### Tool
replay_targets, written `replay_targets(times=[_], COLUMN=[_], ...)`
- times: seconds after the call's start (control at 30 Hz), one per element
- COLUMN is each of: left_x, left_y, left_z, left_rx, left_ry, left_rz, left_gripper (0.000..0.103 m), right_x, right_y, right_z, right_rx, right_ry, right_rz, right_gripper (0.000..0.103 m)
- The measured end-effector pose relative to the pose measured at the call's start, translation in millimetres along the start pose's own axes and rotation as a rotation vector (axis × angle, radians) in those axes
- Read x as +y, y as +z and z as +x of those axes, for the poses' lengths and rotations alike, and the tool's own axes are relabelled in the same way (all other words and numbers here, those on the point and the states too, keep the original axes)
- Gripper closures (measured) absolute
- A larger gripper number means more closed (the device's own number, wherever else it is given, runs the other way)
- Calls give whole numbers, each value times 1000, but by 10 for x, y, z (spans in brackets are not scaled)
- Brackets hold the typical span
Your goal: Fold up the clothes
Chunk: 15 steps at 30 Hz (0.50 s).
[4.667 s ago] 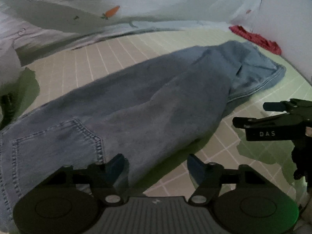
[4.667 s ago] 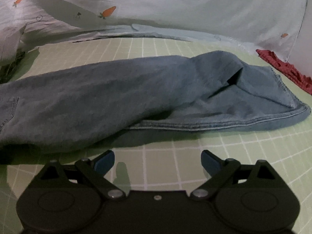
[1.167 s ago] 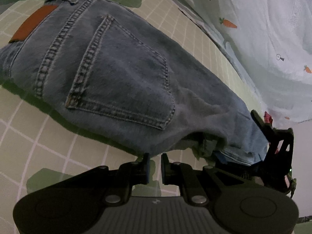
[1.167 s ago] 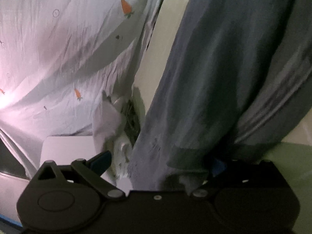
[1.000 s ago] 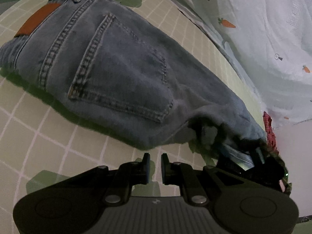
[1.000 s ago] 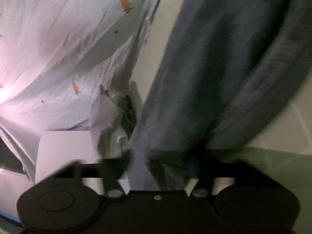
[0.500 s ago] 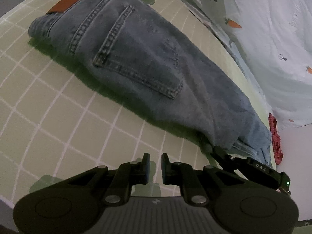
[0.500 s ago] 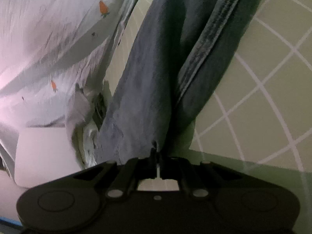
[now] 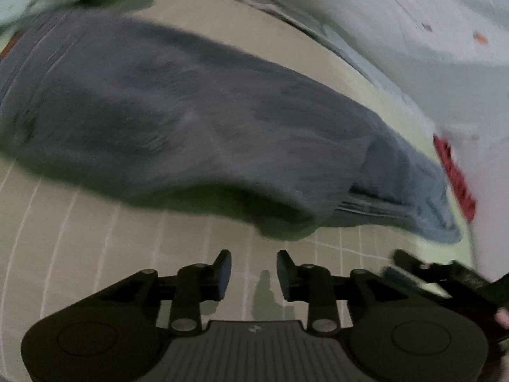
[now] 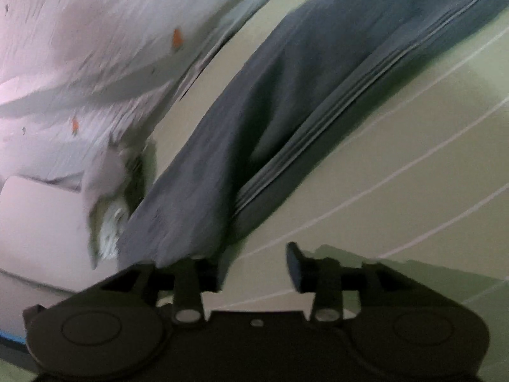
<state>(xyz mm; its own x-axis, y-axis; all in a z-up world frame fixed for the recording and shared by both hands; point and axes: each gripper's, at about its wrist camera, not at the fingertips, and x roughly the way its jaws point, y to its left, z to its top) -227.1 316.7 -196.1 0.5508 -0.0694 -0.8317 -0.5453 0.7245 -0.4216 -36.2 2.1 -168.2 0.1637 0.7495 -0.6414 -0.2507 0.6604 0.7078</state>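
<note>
Blue jeans (image 9: 197, 127) lie folded in a long band across the green checked sheet (image 9: 95, 238), motion-blurred in both views. My left gripper (image 9: 253, 272) hovers just short of their near edge, its jaws opening, with only sheet between them. In the right wrist view the jeans (image 10: 286, 95) run diagonally from lower left to upper right. My right gripper (image 10: 254, 270) sits at their lower end with its jaws opening. The denim edge lies over its left finger, and no cloth is pinched. The right gripper (image 9: 429, 275) also shows at the lower right of the left wrist view.
A pale quilt with a carrot print (image 9: 397, 31) is bunched along the far side of the sheet. A red cloth (image 9: 455, 172) lies beyond the hem end of the jeans. Crumpled white fabric (image 10: 108, 184) and a flat white object (image 10: 35, 222) sit near the other end.
Both grippers went from shut to partly open and pulled back from the jeans. The right gripper let go of the denim it was pinching.
</note>
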Motion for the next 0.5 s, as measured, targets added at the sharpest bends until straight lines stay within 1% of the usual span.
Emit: replay_targets(times=[0.03, 0.1, 0.13, 0.17, 0.27, 0.3, 0.33, 0.37, 0.43, 0.5], left_x=[-90, -190, -238, -243, -252, -251, -274, -297, -323, -323], left_y=[27, 71, 93, 116, 190, 217, 248, 280, 337, 362], left_z=[41, 80, 99, 98, 100, 104, 124, 145, 221, 302], left_rx=[-3, -21, -31, -46, -89, -100, -105, -110, -108, -101], left_ry=[18, 29, 34, 31, 24, 24, 44, 64, 98, 134], left_rz=[29, 26, 23, -14, -114, -138, -144, -149, -158, -179], left_gripper=[69, 68, 68, 68, 67, 67, 65, 65, 61, 59], right_x=[-88, -245, -323, -392, -539, -598, -656, -722, -847, -930], right_y=[53, 166, 235, 302, 539, 627, 715, 806, 996, 1203], right_z=[-99, -259, -338, -411, -591, -651, -710, -764, -863, -958], right_rx=[-15, -41, -54, -67, -124, -150, -175, -205, -274, -350], right_ry=[-22, -50, -61, -77, -132, -146, -160, -172, -201, -263], right_rz=[7, 24, 30, 32, 11, 4, -3, -5, -5, -24], right_gripper=[55, 49, 43, 32, 16, 13, 5, 2, 2, 2])
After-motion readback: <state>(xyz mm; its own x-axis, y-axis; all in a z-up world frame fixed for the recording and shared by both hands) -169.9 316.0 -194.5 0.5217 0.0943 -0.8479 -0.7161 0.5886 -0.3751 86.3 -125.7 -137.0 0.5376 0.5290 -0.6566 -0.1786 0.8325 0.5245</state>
